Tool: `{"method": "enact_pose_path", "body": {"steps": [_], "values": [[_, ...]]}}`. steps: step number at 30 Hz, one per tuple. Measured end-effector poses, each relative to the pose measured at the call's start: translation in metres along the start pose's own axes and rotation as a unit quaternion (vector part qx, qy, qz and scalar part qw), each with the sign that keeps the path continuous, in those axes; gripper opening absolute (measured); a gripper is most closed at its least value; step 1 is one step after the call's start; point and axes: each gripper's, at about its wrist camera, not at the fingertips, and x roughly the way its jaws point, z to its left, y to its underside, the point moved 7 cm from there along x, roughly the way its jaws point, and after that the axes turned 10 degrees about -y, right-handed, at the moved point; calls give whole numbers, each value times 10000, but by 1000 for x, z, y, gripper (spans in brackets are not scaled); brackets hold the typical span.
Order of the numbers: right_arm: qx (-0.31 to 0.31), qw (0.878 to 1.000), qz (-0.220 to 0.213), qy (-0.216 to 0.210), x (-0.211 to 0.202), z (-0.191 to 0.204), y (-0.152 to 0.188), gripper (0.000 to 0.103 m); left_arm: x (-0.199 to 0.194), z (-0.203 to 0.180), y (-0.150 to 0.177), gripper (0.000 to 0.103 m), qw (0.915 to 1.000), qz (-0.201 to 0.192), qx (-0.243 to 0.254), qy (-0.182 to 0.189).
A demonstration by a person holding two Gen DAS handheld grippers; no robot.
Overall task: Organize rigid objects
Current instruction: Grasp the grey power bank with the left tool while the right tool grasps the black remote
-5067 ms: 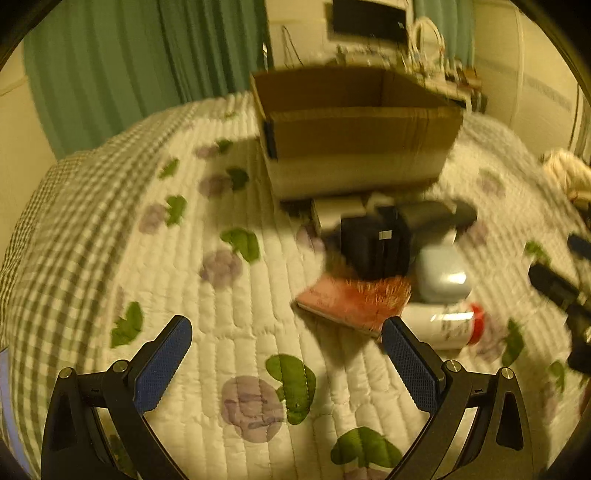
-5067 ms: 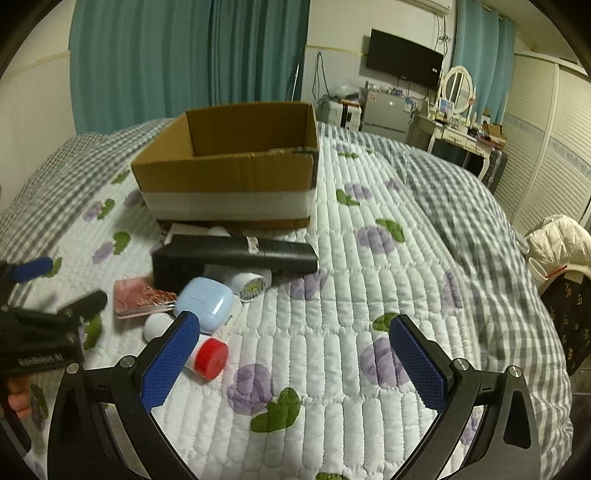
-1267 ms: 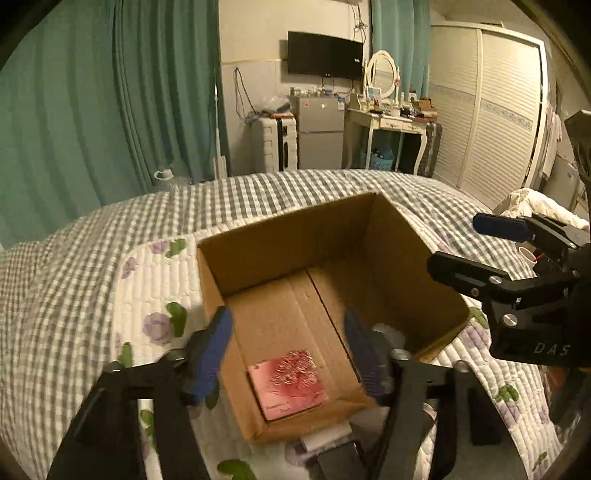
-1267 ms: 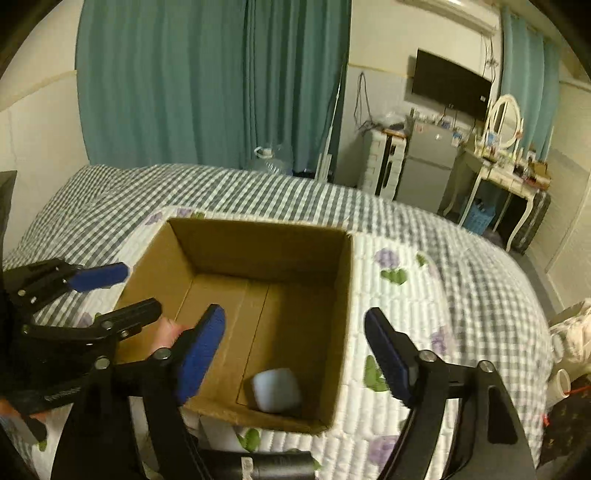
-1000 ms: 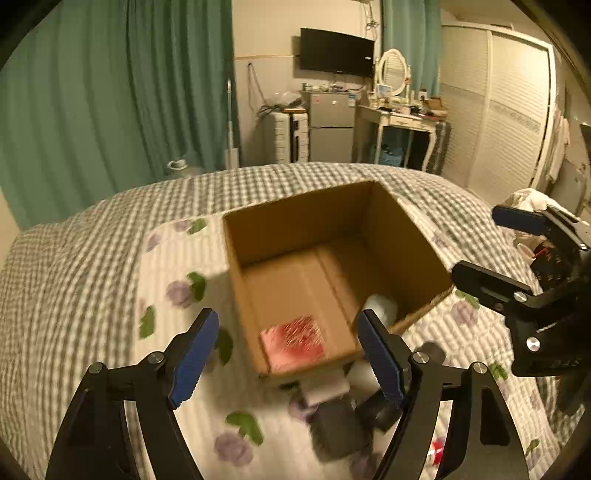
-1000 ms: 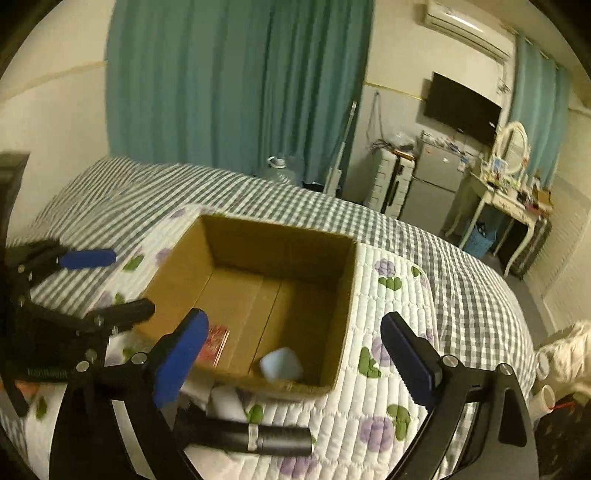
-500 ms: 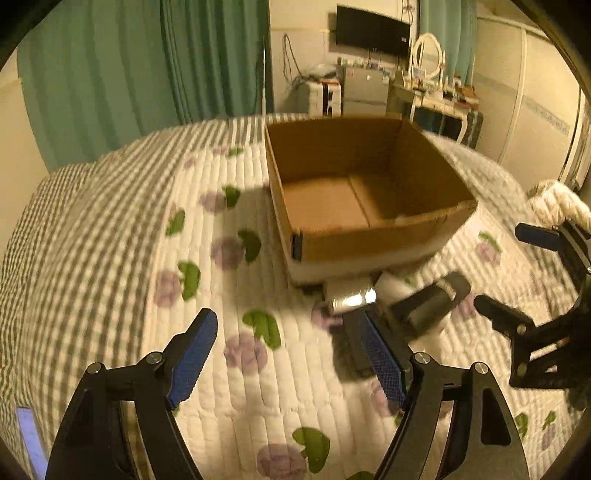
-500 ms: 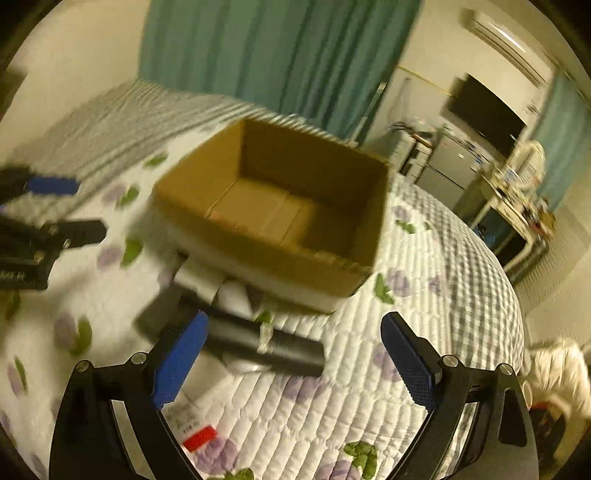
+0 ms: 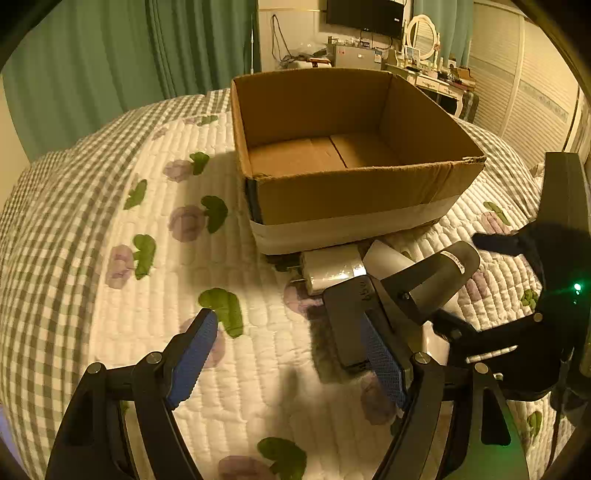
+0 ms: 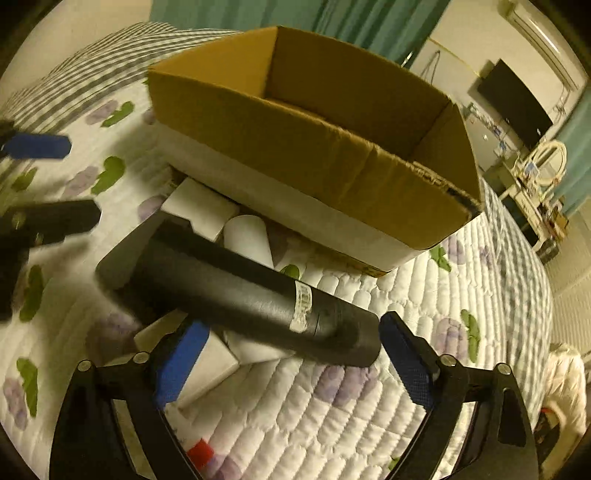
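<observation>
left gripper point(image 9: 286, 352): black frame, blue textured pads, silver screws
right gripper point(image 10: 291, 356): same look, green light on its body

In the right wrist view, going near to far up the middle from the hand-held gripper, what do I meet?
Right hand-held gripper → black cylinder lying across the quilt → white tube behind it → cardboard box → green curtain.
</observation>
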Motion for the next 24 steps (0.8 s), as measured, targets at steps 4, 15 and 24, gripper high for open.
{"method": "enact_pose_path", "body": {"steps": [4, 15, 24], "values": [[45, 9996, -137, -231, -2, -4, -4, 63, 7, -8, 1, 81, 9999, 91, -14, 142], [370, 9959, -732, -390, -41, -33, -26, 27, 26, -36, 3, 81, 9988, 216, 78, 442], [450, 9953, -782, -349, -53, -35, -23, 23, 48, -57, 7, 48, 9965, 509, 130, 654]]}}
